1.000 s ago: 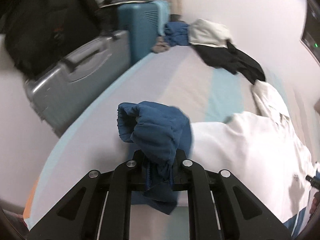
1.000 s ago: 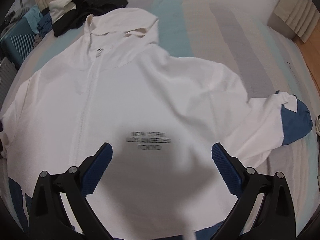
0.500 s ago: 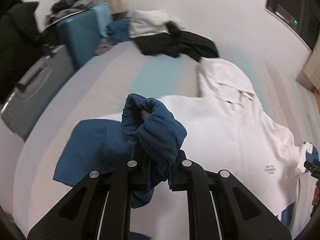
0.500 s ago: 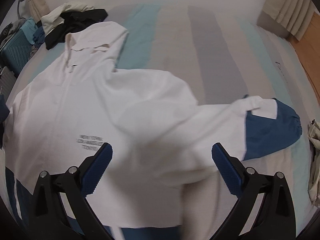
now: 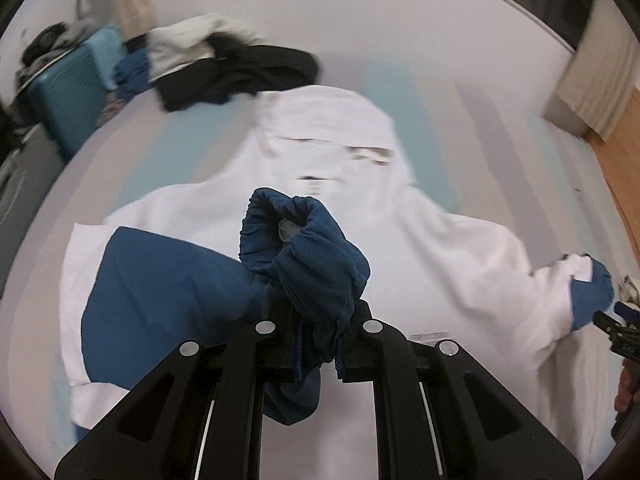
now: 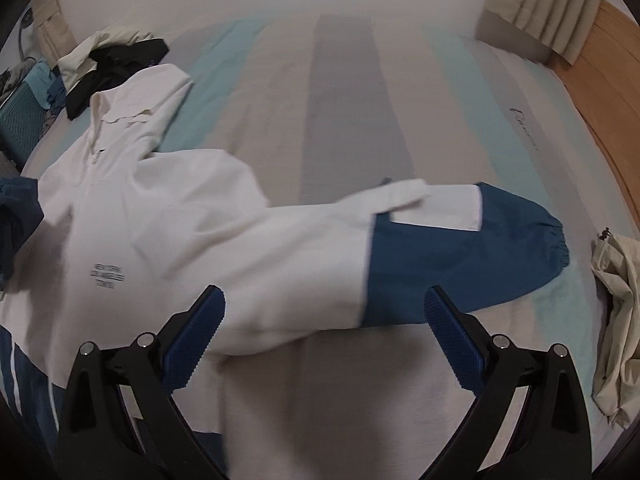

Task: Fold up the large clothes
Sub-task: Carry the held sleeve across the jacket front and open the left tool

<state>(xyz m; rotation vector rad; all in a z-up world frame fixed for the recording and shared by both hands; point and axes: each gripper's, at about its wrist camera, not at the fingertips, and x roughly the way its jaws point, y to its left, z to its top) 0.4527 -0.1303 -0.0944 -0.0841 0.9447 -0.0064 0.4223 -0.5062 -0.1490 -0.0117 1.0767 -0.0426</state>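
My left gripper [image 5: 316, 344] is clamped on the blue cuff [image 5: 304, 248] of the jacket's sleeve, the fabric bunched up between the fingers and held over the white chest. The white hooded jacket [image 6: 168, 240] lies spread face up on the striped bed [image 6: 352, 112], its other sleeve [image 6: 460, 256] stretched flat out to the side. My right gripper [image 6: 324, 320] hangs over that sleeve with its jaws wide apart and nothing between them. More clothes [image 6: 108, 60] are heaped at the bed's far corner.
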